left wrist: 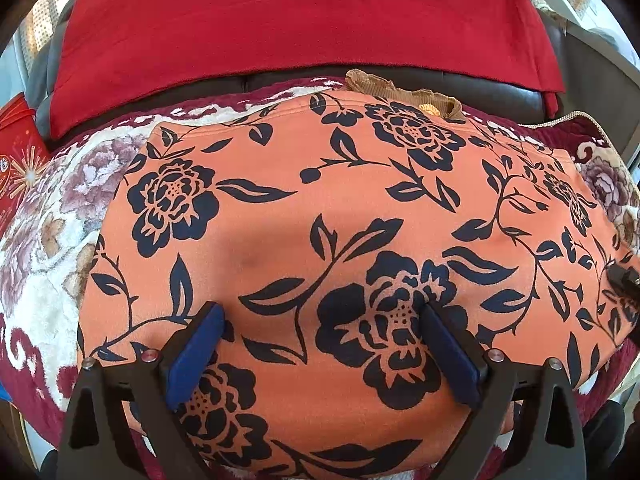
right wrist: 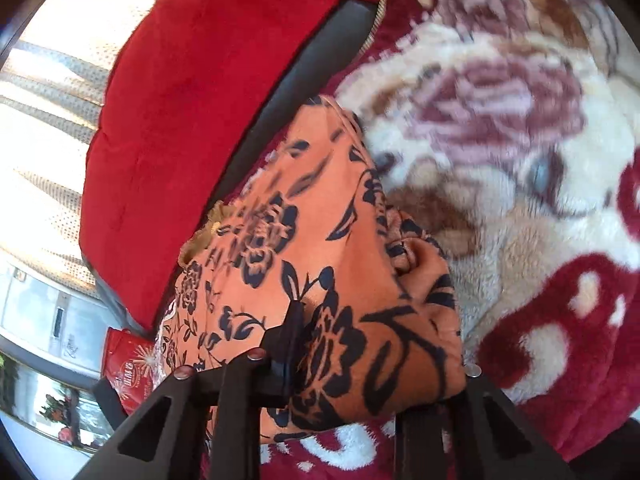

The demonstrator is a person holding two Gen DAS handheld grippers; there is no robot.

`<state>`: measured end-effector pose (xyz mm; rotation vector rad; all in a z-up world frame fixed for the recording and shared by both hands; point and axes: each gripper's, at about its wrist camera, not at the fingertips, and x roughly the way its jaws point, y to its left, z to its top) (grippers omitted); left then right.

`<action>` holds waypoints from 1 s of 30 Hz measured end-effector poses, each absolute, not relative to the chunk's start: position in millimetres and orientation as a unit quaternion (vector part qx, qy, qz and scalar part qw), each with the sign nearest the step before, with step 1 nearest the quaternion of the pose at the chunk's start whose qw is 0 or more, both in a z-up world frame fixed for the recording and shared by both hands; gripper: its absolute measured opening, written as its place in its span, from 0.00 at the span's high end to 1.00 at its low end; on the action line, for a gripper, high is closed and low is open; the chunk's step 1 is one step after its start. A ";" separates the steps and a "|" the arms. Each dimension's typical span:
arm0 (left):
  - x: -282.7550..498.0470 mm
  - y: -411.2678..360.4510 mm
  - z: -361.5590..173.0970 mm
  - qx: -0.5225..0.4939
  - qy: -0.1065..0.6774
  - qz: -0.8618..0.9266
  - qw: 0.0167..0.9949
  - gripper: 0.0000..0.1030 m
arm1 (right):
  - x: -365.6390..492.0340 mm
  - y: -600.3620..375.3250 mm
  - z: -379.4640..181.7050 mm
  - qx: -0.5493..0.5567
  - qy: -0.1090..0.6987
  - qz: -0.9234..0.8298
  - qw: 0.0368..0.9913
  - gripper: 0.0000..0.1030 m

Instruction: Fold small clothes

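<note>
An orange garment with a dark floral print (left wrist: 328,208) lies spread on a plush flowered blanket (left wrist: 44,240). It has a tan ruffled collar with a gold button (left wrist: 430,109) at its far edge. My left gripper (left wrist: 320,312) hovers low over the garment's middle, its blue-padded jaws wide open and empty. My right gripper (right wrist: 360,344) is at the garment's right edge. A bunched fold of the orange cloth (right wrist: 376,320) fills the space between its jaws. Its tip also shows at the right edge of the left wrist view (left wrist: 624,280).
A red cushion (left wrist: 304,20) leans on the dark leather sofa back (left wrist: 500,92) behind the garment. A red printed bag (left wrist: 18,152) sits at the left end of the sofa. The blanket (right wrist: 520,160) stretches out to the right of the garment.
</note>
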<state>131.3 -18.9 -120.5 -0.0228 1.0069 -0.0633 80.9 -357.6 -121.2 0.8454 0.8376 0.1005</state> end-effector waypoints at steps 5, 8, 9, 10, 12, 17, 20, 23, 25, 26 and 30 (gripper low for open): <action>133.0 -19.2 -120.0 -0.008 0.484 -0.030 0.875 0.03 | 83.8 -355.0 -119.7 0.390 0.400 0.052 0.828 0.52; 130.8 -17.0 -106.1 -0.021 0.480 -0.030 0.877 0.05 | 79.5 -358.8 -127.1 0.419 0.393 0.059 0.816 0.33; 128.1 -15.3 -97.5 -0.031 0.463 -0.031 0.885 0.05 | 78.3 -358.5 -123.9 0.414 0.388 0.060 0.821 0.33; 126.3 -14.3 -91.3 -0.035 0.451 -0.032 0.891 0.05 | 78.8 -357.2 -121.1 0.409 0.383 0.062 0.826 0.33; 129.1 -16.3 -91.0 -0.036 0.446 -0.033 0.894 0.05 | 81.7 -357.5 -119.9 0.399 0.386 0.061 0.829 0.35; 139.7 -33.1 -120.4 0.016 0.471 -0.038 0.881 0.02 | 99.7 -356.4 -127.4 0.388 0.425 0.048 0.816 0.81; 137.7 -19.9 -108.4 -0.021 0.473 -0.049 0.880 0.10 | 97.7 -343.3 -98.9 0.333 0.415 0.040 0.846 0.85; 120.5 12.8 -88.1 -0.087 0.433 -0.048 0.896 0.10 | 99.6 -314.7 -51.9 0.272 0.388 0.043 0.880 0.86; 106.8 41.1 -77.6 -0.120 0.406 -0.039 0.905 0.10 | 103.2 -279.0 -13.4 0.219 0.359 0.056 0.906 0.86; 99.4 59.1 -73.5 -0.135 0.392 -0.030 0.910 0.10 | 104.8 -262.3 0.5 0.204 0.348 0.067 0.913 0.86; 72.8 136.2 -75.6 -0.189 0.347 0.022 0.918 0.10 | 104.4 -159.8 41.8 0.119 0.309 0.133 0.934 0.86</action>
